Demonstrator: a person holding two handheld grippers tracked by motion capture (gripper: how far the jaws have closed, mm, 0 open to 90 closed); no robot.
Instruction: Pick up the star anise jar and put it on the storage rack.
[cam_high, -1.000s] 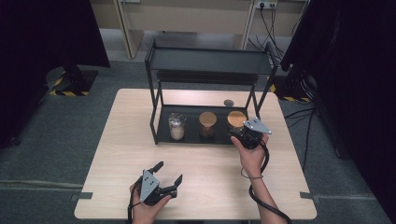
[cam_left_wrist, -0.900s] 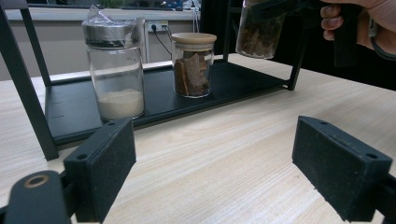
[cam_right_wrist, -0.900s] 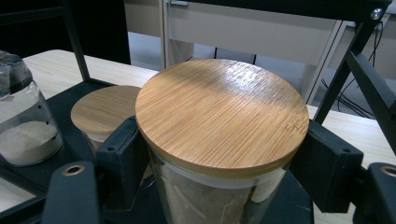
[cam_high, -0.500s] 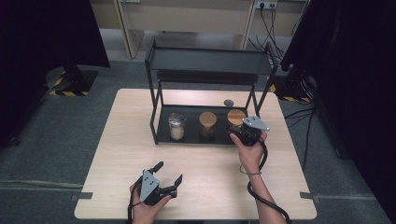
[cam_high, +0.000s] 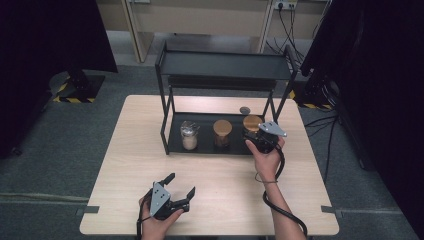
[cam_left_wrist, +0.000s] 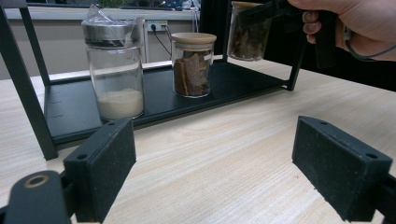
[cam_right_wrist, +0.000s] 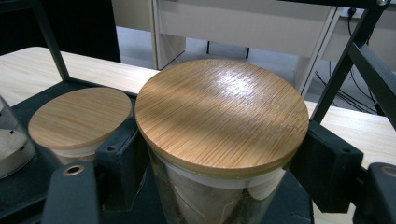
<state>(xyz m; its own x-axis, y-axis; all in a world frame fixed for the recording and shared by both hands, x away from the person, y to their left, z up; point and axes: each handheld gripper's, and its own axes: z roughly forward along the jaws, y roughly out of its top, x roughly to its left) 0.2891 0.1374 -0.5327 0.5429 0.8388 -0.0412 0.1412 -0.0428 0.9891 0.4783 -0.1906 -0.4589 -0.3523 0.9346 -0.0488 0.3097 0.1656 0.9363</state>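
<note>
A black two-level rack stands at the back of the wooden table. Three glass jars sit on its lower shelf. The left jar has a metal lid and white powder. The middle jar has a bamboo lid and brown pieces. My right gripper is shut on the right bamboo-lidded jar, one jaw on each side just under the lid. My left gripper is open near the front edge, holding nothing.
A small grey round cap lies on the table behind the rack's right end. The rack's right rear post rises close beside the held jar. Bare wood stretches between the rack and the left gripper.
My right gripper has edged slightly toward the rack around the right jar. The left gripper has stayed where it was.
</note>
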